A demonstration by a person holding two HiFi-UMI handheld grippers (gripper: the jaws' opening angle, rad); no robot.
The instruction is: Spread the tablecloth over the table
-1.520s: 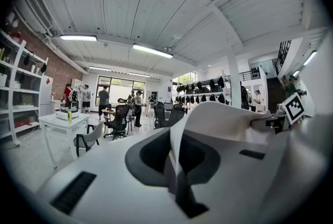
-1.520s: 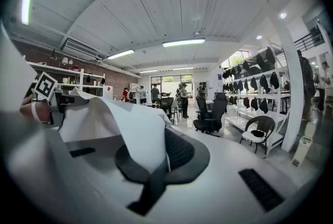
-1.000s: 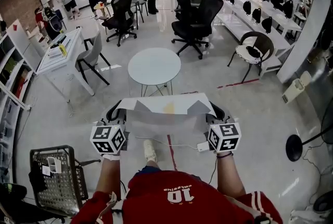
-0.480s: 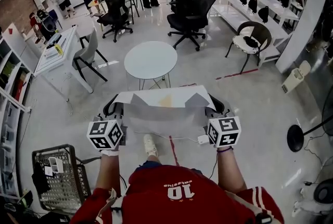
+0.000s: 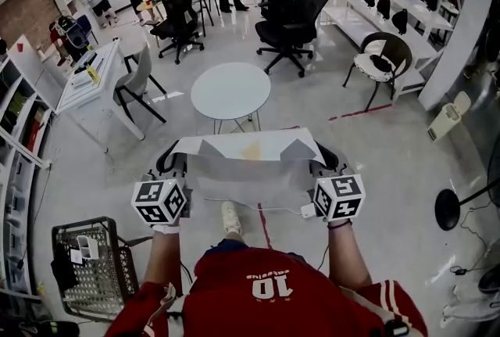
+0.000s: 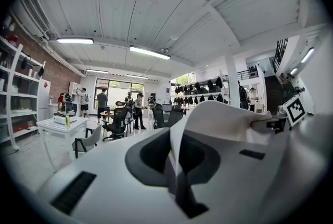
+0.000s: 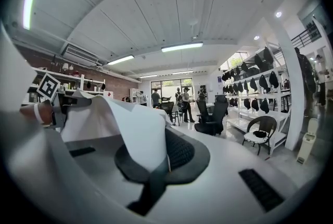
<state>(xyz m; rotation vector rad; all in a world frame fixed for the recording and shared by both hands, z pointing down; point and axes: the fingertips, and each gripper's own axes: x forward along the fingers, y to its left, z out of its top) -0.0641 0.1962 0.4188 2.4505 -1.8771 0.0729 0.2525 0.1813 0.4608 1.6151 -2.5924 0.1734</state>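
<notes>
Tablecloth [image 5: 250,159] is up in the air, stretched flat in front of the person. On the left, the left gripper [image 5: 170,165] has its jaws clamped tight on one corner. The round white table [image 5: 231,91] stands just beyond the cloth's far edge. Over on the right, the right gripper [image 5: 326,161] pinches the other corner.

Tablecloth [image 5: 248,159] level between left gripper [image 5: 173,166] and right gripper [image 5: 325,163], one end in each. Straight ahead, beyond its far edge, round tabletop [image 5: 231,91]; behind that, office chairs [image 5: 293,19]. Down left, beside the left gripper, wire basket [image 5: 90,269] on the floor.
</notes>
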